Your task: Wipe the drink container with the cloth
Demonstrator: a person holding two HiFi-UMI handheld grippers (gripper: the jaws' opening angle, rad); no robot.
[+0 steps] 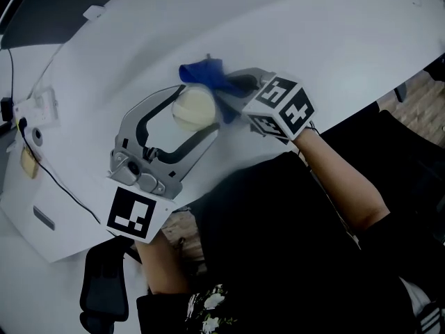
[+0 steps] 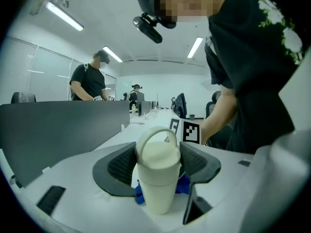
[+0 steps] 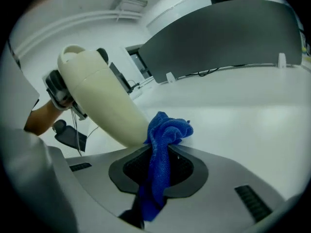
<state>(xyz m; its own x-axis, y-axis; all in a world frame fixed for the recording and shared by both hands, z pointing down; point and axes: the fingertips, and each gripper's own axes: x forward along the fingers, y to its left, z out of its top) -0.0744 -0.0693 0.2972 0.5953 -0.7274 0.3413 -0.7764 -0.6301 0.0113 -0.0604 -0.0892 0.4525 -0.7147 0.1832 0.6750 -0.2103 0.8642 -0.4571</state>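
A cream drink container with a loop-handled lid sits between the jaws of my left gripper, which is shut on it. In the left gripper view the container fills the gap and both pads press its sides. My right gripper is shut on a blue cloth. In the right gripper view the cloth hangs bunched between the jaws. Its upper fold touches the lower side of the tilted container. Blue cloth also shows behind the container's base.
The white desk curves away, with a grey partition along its far side. A cable and small devices lie at the left edge. A black chair stands below. People stand in the background.
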